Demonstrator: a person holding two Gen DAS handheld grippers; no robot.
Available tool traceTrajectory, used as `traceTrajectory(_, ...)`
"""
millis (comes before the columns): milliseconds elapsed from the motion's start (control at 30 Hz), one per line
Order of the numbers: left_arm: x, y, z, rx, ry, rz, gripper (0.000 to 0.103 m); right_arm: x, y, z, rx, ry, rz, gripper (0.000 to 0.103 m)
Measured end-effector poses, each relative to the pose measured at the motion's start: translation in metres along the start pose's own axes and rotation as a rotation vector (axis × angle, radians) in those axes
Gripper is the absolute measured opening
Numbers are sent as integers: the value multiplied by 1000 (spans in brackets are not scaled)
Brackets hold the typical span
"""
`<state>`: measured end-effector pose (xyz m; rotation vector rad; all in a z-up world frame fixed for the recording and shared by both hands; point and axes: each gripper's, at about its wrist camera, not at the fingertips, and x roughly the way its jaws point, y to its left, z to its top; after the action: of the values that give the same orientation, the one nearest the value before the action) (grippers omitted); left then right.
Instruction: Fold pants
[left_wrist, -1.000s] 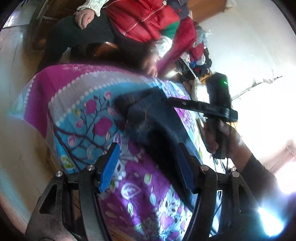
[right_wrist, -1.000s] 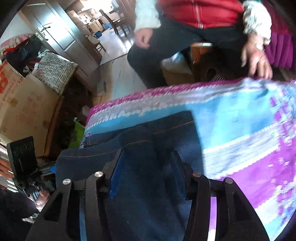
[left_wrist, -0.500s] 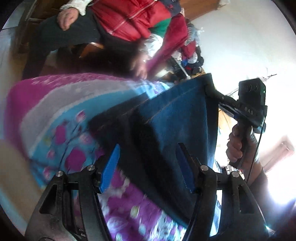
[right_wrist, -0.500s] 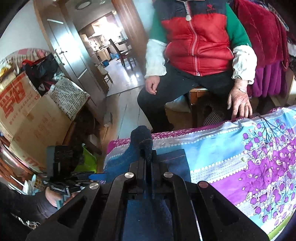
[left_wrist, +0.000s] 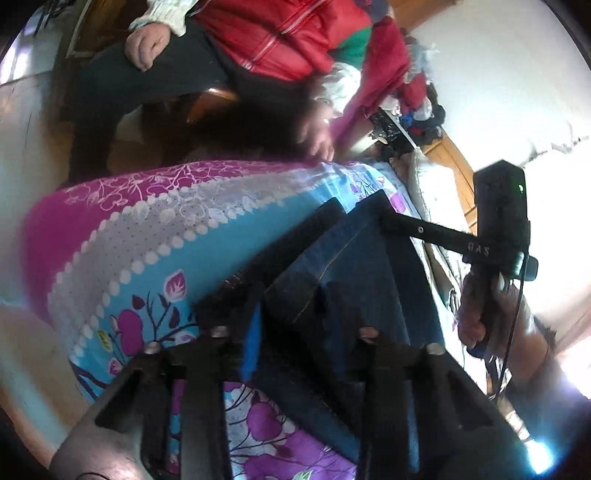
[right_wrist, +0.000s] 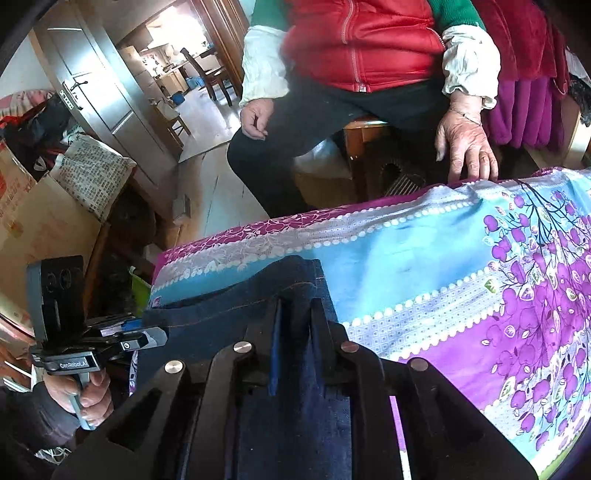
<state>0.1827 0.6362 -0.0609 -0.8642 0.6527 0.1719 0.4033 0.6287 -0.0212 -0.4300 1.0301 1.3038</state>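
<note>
Dark blue denim pants (left_wrist: 369, 266) lie folded on the flowered bedspread (left_wrist: 147, 258). A folded corner of the denim sits between my left gripper's (left_wrist: 295, 317) narrowed fingers, which are shut on it. In the right wrist view this left gripper (right_wrist: 147, 332) holds the left edge of the pants (right_wrist: 229, 306). My right gripper (right_wrist: 295, 325) is nearly closed, with denim pinched between its blue pad and the other finger. The left wrist view shows that right gripper (left_wrist: 384, 221) at the far corner of the pants, low over the bed.
A seated person in a red vest (right_wrist: 351, 44) faces the bed, one hand (right_wrist: 465, 147) resting on the bedspread's (right_wrist: 424, 266) far edge. Left of the bed stand cardboard boxes (right_wrist: 33, 221) and a door (right_wrist: 103, 92). A pillow (left_wrist: 436, 192) lies near the wall.
The right gripper, which held the denim lifted half a second ago, has come down and the pants lie folded on the bed. The left fingers have closed in on the denim.
</note>
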Motion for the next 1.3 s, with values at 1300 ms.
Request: traceTrajectory(1300, -6, 37, 12, -77, -7, -57, 14, -295, -91, -545, 883, -280, -114, 20)
